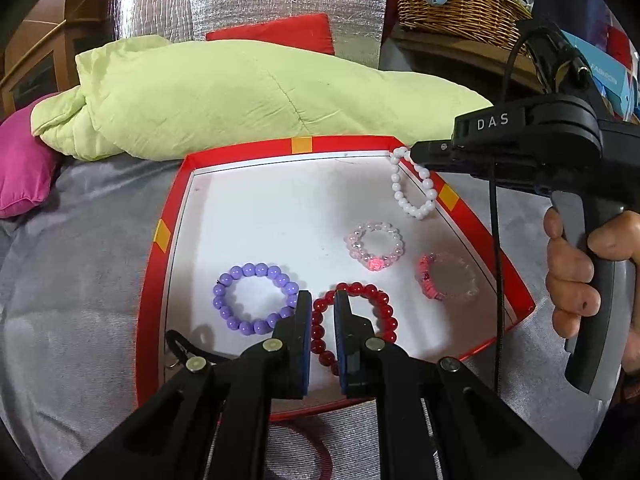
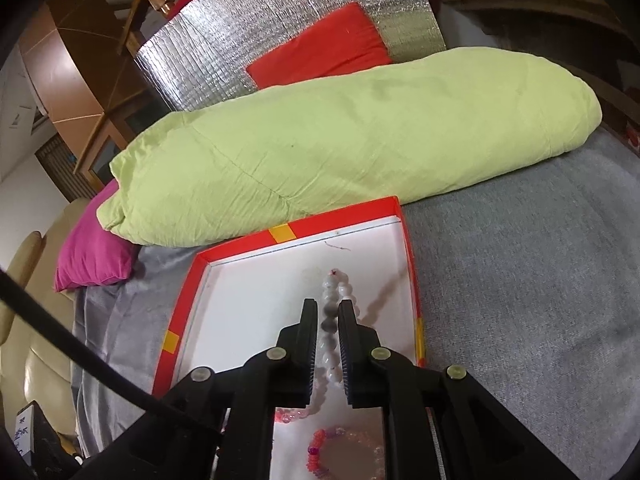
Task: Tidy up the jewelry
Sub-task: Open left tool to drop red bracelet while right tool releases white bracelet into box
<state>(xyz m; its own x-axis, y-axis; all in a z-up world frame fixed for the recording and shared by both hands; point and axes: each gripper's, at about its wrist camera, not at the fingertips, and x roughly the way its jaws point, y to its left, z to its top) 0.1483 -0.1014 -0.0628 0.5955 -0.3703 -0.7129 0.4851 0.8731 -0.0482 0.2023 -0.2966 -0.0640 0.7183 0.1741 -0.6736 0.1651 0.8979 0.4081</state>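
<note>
A red box lid with a white inside [image 1: 248,216] lies on a grey bedspread. In it lie a purple bead bracelet [image 1: 256,298], a red bead bracelet [image 1: 352,322], a pale pink one with a rose [image 1: 374,246] and a clear pink one [image 1: 446,282]. My left gripper [image 1: 323,300] hangs over the red bracelet's left side, jaws a little apart, not gripping it. My right gripper [image 1: 412,154] is shut on a white bead bracelet [image 1: 412,184] that dangles over the lid's far right corner. In the right wrist view the white beads [image 2: 330,320] sit between the fingers [image 2: 348,320].
A light green duvet [image 1: 240,92] lies behind the lid, with a magenta pillow [image 1: 20,168] to the left and a red cushion [image 1: 280,32] behind. A wicker basket [image 1: 460,0] stands at the back right. A red hoop [image 1: 316,452] lies on the bedspread near the lid's front edge.
</note>
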